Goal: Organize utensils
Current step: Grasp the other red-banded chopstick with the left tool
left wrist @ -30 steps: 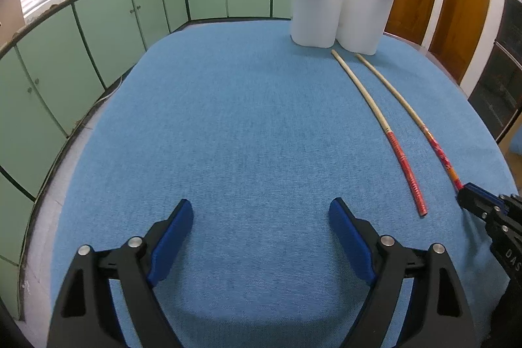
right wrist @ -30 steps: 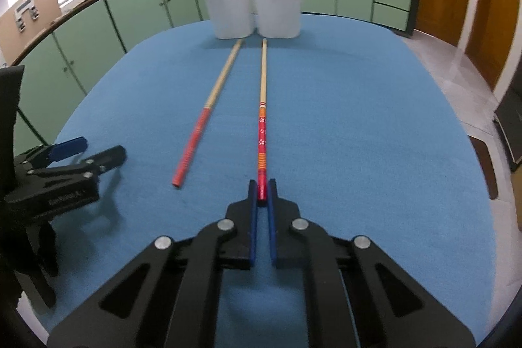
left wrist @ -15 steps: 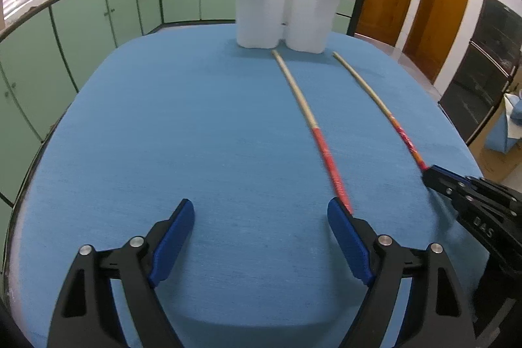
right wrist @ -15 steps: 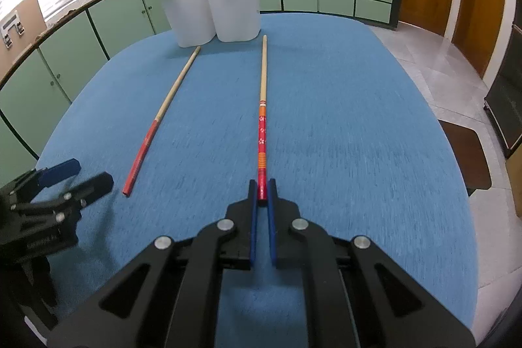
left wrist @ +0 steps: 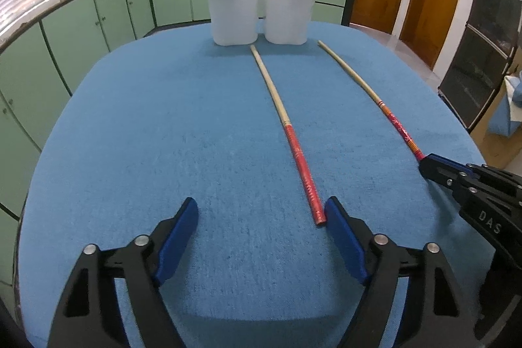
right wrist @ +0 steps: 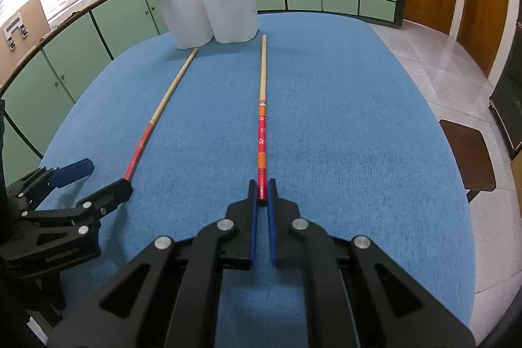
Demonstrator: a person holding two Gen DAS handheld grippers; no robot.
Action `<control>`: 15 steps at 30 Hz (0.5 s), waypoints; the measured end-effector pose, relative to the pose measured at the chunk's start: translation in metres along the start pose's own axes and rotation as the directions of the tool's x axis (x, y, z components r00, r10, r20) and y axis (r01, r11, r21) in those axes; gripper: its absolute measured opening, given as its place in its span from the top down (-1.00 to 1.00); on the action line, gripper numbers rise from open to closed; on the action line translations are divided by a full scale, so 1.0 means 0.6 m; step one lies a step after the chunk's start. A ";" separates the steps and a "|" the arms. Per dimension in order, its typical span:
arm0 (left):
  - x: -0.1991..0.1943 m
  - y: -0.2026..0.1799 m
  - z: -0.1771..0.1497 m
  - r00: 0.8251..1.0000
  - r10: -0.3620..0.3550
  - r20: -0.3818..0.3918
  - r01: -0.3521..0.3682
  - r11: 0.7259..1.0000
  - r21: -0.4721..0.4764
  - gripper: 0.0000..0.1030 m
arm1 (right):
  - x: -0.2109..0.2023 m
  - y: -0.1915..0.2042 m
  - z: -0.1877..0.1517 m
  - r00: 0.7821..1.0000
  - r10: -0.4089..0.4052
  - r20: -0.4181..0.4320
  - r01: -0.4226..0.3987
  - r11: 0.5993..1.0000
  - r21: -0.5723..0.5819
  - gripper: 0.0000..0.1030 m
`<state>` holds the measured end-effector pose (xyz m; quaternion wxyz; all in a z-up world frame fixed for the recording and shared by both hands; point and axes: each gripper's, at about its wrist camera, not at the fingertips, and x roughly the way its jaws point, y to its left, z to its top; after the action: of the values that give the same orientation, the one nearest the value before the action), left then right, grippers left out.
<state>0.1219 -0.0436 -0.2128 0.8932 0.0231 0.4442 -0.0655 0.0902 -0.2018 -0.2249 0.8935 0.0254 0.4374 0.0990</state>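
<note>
Two long bamboo chopsticks lie on the blue tablecloth, pointing at a white two-cup utensil holder [left wrist: 261,5] [right wrist: 208,8] that holds several utensils. My left gripper [left wrist: 261,217] [right wrist: 94,175] is open; the red end of the plain-red chopstick [left wrist: 303,172] [right wrist: 140,145] lies just inside its right finger. My right gripper [right wrist: 262,189] [left wrist: 424,160] is shut on the red end of the flower-patterned chopstick [right wrist: 262,126] [left wrist: 391,119], which rests on the cloth.
The blue-covered table [left wrist: 163,119] ends close behind both grippers and on the right, above a tiled floor [right wrist: 440,54]. Green cabinets [left wrist: 81,31] run along the back and left. A brown stool [right wrist: 469,158] stands to the right.
My left gripper has swung right and forward, so the plain-red chopstick's end now lies beside its right finger. The right gripper stays shut on the patterned chopstick.
</note>
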 end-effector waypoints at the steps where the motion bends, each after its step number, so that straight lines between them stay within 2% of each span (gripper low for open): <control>1: -0.001 -0.002 -0.002 1.000 0.002 0.002 -0.002 1.000 0.000 -0.36 | 0.000 0.000 0.000 1.000 -0.001 0.000 0.001 1.000 -0.001 0.89; 8: -0.009 0.016 -0.003 0.999 -0.017 0.029 0.018 0.999 -0.051 0.59 | -0.001 0.001 -0.002 1.000 -0.011 0.002 0.011 1.000 -0.006 0.88; 11: -0.009 0.023 -0.003 0.999 -0.036 0.034 0.039 0.997 -0.074 0.87 | -0.005 0.002 -0.007 1.000 -0.016 0.005 0.016 1.000 -0.006 0.85; 15: -0.009 0.024 -0.003 0.998 -0.043 0.037 0.046 0.996 -0.079 0.88 | -0.005 0.005 -0.008 1.000 -0.023 0.006 0.023 1.000 -0.013 0.88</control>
<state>0.1193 -0.0284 -0.2097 0.8995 -0.0236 0.4310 -0.0682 0.0842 -0.1997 -0.2252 0.8959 0.0146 0.4344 0.0916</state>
